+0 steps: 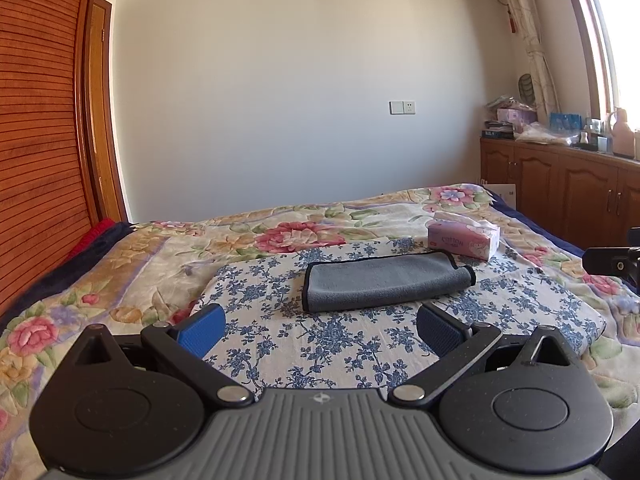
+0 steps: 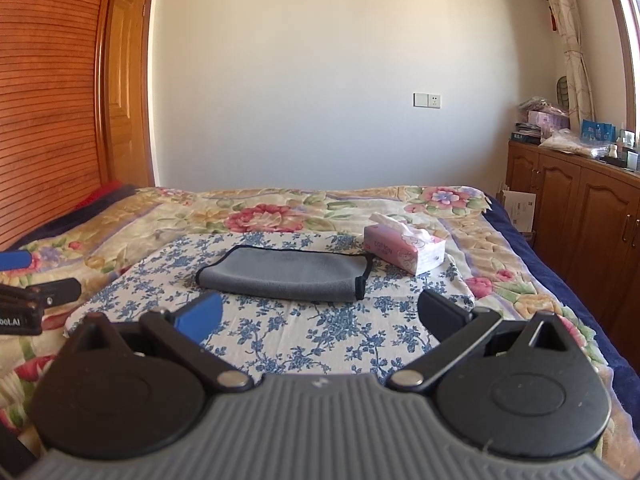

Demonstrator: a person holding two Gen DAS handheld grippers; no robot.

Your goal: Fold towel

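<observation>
Two grippers hover side by side at the near edge of the bed, both facing the grey towel (image 1: 384, 284) and neither touching it. It lies near the middle of a blue-flowered white cloth (image 1: 320, 340) spread over the floral quilt (image 1: 120, 264), probably to give a flat working patch on the soft bedding. The towel already looks folded at least once: it reads as a thick oblong, its black-trimmed edges stacked along the left side and a rounded fold running along the near side, with one trimmed corner curling up at the right end. The left gripper (image 1: 320, 330) has its blue-padded fingers (image 1: 202, 330) spread wide with nothing between them, aimed at the towel's near edge. The right gripper (image 2: 320, 318) is likewise splayed and empty, set a little further right so that it faces the curling end. That spacing seems sensible to me, one tool for each end of the long side. A pink tissue pack (image 2: 404, 250) sits just beyond the towel's far right corner, close enough that a wide sweep might nudge it. Whether another fold is intended I cannot say.
</observation>
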